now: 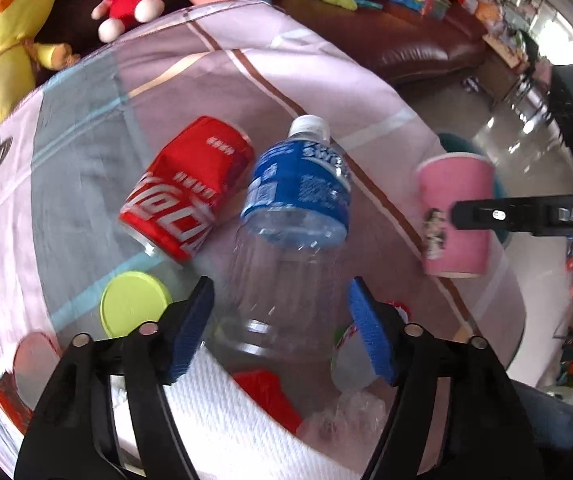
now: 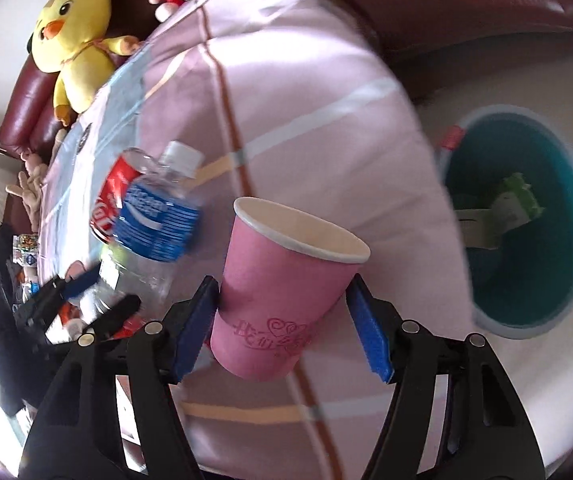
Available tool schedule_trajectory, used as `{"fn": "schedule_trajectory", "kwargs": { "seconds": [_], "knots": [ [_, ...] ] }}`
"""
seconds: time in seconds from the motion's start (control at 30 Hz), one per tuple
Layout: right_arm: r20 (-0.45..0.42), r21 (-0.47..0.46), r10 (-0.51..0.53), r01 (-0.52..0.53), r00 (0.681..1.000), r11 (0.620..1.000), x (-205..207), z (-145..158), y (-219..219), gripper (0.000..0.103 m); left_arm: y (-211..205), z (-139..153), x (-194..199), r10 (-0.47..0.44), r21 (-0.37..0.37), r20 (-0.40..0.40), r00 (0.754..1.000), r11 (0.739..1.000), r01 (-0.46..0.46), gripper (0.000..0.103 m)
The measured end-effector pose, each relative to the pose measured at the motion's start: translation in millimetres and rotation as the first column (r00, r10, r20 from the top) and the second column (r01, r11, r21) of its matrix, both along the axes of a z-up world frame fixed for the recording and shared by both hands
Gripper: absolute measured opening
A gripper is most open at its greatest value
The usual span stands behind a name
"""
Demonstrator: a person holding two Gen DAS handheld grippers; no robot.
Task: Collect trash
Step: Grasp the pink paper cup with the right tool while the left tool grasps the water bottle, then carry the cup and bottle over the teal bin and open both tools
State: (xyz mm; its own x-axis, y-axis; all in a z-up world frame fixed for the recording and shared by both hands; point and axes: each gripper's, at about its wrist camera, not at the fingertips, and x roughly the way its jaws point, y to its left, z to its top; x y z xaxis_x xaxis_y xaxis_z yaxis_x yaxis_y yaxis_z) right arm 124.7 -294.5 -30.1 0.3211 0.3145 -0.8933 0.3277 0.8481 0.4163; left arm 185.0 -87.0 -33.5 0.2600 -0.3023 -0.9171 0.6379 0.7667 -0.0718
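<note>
A clear plastic bottle point(image 1: 286, 208) with a blue label and white cap lies on the pink-and-grey tablecloth point(image 1: 86, 184), cap pointing away. My left gripper point(image 1: 280, 332) straddles its lower body; the blue pads flank it without visibly pressing, so it stands open. A red cola can point(image 1: 186, 188) lies on its side just left of the bottle. My right gripper point(image 2: 282, 328) is shut on a pink paper cup point(image 2: 282, 280), which sits tilted between the pads near the table's right edge. The cup point(image 1: 454, 216) also shows in the left wrist view. The bottle point(image 2: 154, 220) and left gripper point(image 2: 98, 296) appear at left.
A teal bin point(image 2: 546, 280) holding a carton stands on the floor beyond the table's right edge. A green lid point(image 1: 132, 304), white paper towel point(image 1: 222, 420) and red scrap point(image 1: 266, 392) lie near my left gripper. Plush toys point(image 1: 2, 40) sit on the brown sofa point(image 1: 426, 48) behind.
</note>
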Motion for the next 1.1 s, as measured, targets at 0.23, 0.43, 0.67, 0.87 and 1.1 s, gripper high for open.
{"fn": "schedule_trajectory", "kwargs": {
  "seconds": [0.23, 0.43, 0.67, 0.87, 1.1],
  "knots": [
    [-0.002, 0.03, -0.012, 0.012, 1.0, 0.999, -16, -5, -20, 0.065, -34, -18, 9, -0.033, 0.083, 0.008, 0.999, 0.996, 0.033, 0.073],
    [0.008, 0.081, -0.013, 0.012, 1.0, 0.997, -15, -14, -23, 0.065, -45, -25, 7, -0.012, 0.106, 0.034, 0.999, 0.994, 0.009, 0.061],
    [0.052, 0.087, 0.024, -0.029, 0.998, 0.996, -14, -14, -16, 0.059, -41, -7, 2, 0.036, 0.06, 0.051, 0.998, 0.997, -0.039, 0.061],
    [0.071, 0.101, -0.007, 0.0, 0.997, 0.995, -23, -8, -29, 0.059, -51, 18, -12, 0.024, 0.046, 0.106, 0.994, 0.999, -0.029, 0.061],
    [0.106, 0.11, -0.069, 0.057, 0.992, 0.992, -40, 6, -54, 0.059, -65, 44, -22, 0.011, 0.019, 0.146, 0.989, 1.0, -0.014, 0.061]
  ]
}}
